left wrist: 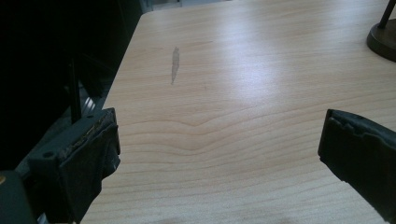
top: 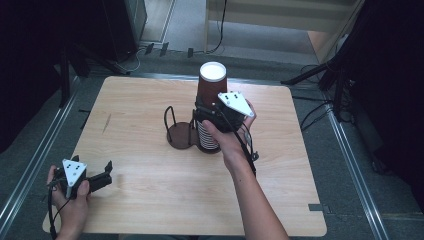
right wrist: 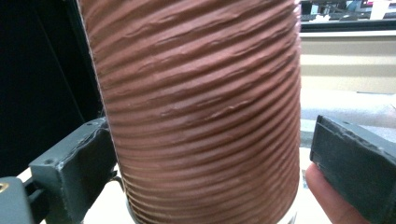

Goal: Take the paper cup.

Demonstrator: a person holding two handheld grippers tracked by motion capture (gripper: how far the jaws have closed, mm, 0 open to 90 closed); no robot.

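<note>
Landmark: the holder (top: 181, 135), a dark wire stand with a round base near the table's (top: 150, 200) middle; all places below are told from it.
Cup (top: 211, 85): a brown ribbed paper cup, upside down with its white bottom up, topping a stack (top: 207, 135) of like cups that stands touching the holder's right side.
Cup's long axis: upright, in line with the stack beneath it.
Right gripper (top: 212, 116): just right of the holder, at the join of cup and stack, reaching in from the person's side.
Right jaws: apart, one on each side of the cup; in the right gripper view the left jaw lies against the ribbed wall (right wrist: 201, 107), the right jaw stands a little off it, so not clamped.
Key relation: the cup sits straight ahead between the right fingers (right wrist: 79, 172), its axis across their closing line; my judgement is that closing squarely, then lifting straight up, would free it from the stack.
Fingertip (right wrist: 327, 200): a bare fingertip of the person shows under the right jaw.
Left gripper (top: 102, 175): well to the left of the holder and nearer the person, low over bare wood.
Left jaws: wide apart, nothing between them.
Nearer hand: the right, by far.
Risk, as I judge: ribbed cups nest tightly; a second one may come up too.
Writing: none readable on cup, holder or grippers.
Mark (left wrist: 175, 65): a grey smear on the table, left of the holder.
</note>
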